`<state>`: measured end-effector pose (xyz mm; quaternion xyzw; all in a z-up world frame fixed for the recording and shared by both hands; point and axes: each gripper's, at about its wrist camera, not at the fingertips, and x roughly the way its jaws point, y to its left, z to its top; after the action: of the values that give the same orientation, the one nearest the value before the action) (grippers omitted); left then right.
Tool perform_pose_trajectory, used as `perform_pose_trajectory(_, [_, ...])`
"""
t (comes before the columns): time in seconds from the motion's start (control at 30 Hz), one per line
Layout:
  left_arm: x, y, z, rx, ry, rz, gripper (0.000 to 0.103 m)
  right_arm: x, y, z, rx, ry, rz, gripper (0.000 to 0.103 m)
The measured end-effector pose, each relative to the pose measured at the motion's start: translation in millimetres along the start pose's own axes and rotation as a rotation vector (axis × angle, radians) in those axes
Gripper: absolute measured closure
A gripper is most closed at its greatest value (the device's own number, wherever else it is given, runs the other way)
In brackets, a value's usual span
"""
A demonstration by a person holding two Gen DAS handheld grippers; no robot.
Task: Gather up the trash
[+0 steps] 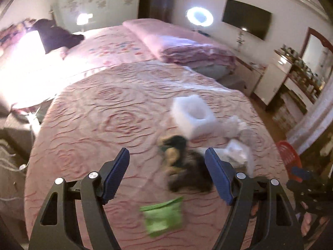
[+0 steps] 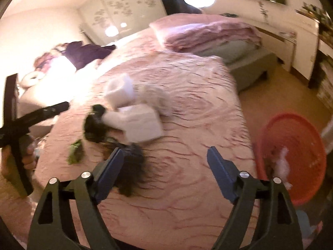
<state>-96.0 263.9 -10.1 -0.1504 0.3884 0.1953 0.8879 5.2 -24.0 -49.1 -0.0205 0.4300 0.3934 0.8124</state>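
Trash lies scattered on the pink bedspread [image 1: 100, 108]: a green packet [image 1: 162, 216] low in the left wrist view, dark scraps [image 1: 187, 173] at centre, a white foam block [image 1: 193, 116] above them and crumpled white plastic [image 1: 237, 152] to the right. The left gripper [image 1: 167, 175] is spread with nothing pinched, and so is the right gripper [image 2: 164, 173], blurred dark scraps by its left finger. A red basket [image 2: 301, 145] at the right edge holds a white wad [image 2: 284, 162].
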Motion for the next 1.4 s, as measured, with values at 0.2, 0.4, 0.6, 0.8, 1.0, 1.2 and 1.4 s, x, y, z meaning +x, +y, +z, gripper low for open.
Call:
perform_pose_trajectory(0.2, [-4,18,-10,-0.031,0.019,0.010,0.028,18,38,4,-0.108,0.038,0.056,0.021])
perform_pose_trajectory(0.4, [7,10,-38,-0.023,0.089,-0.023,0.027,40,48,1,-0.148,0.095,0.034,0.021])
perform_pose_trajectory(0.6, [19,8,-61,-0.038,0.148,-0.046,0.027,54,52,-6,-0.182,0.137,0.029,0.031])
perform_pose_trajectory(0.8, [23,4,-71,-0.051,0.159,-0.054,0.027,59,55,-10,-0.201,0.151,0.033,0.048])
perform_pose_trajectory(1.0, [25,6,-72,-0.057,0.154,-0.037,0.028,57,52,-12,-0.185,0.145,0.036,0.049])
perform_pose_trajectory(1.2, [27,-3,-76,-0.020,0.153,-0.038,0.045,54,48,-15,-0.170,0.142,0.037,0.050])
perform_pose_trajectory(1.4, [27,-2,-76,-0.015,0.148,-0.042,0.057,53,48,-16,-0.170,0.140,0.036,0.052])
